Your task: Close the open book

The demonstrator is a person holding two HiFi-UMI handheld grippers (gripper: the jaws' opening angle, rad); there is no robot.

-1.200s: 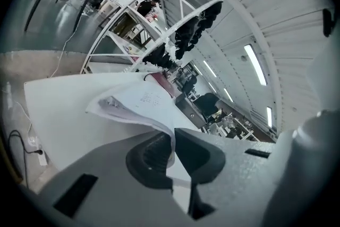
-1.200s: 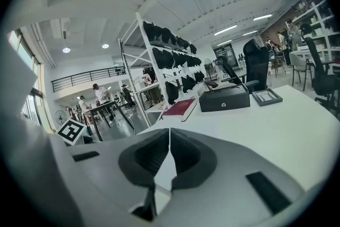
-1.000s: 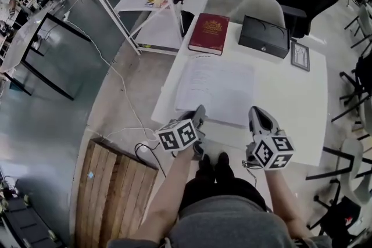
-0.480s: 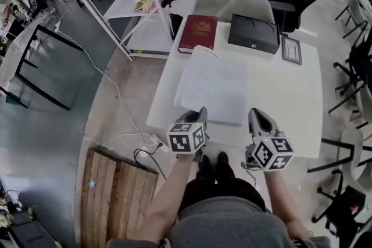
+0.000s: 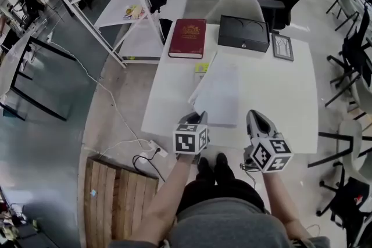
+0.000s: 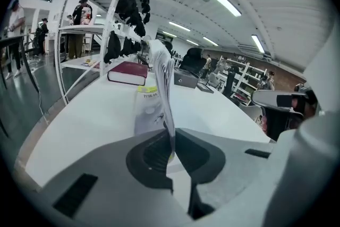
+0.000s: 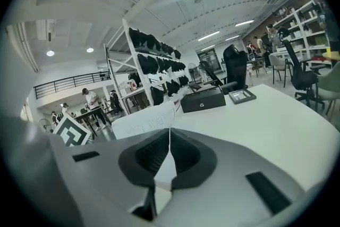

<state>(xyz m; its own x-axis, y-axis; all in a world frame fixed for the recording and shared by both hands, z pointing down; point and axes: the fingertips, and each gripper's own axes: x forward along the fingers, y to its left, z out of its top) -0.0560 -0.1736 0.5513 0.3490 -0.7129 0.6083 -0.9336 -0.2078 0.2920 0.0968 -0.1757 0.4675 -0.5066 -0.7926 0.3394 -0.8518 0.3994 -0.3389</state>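
The leaf has swung up since a second ago, with the left gripper clenched on its edge. The right gripper is pinched together, empty. The book lies mid-table, half folded over. Beyond sit a red book and a black box.

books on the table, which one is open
The white book at the near edge: its left pages stand raised, pinched in the left gripper. The red book at the far edge lies shut.
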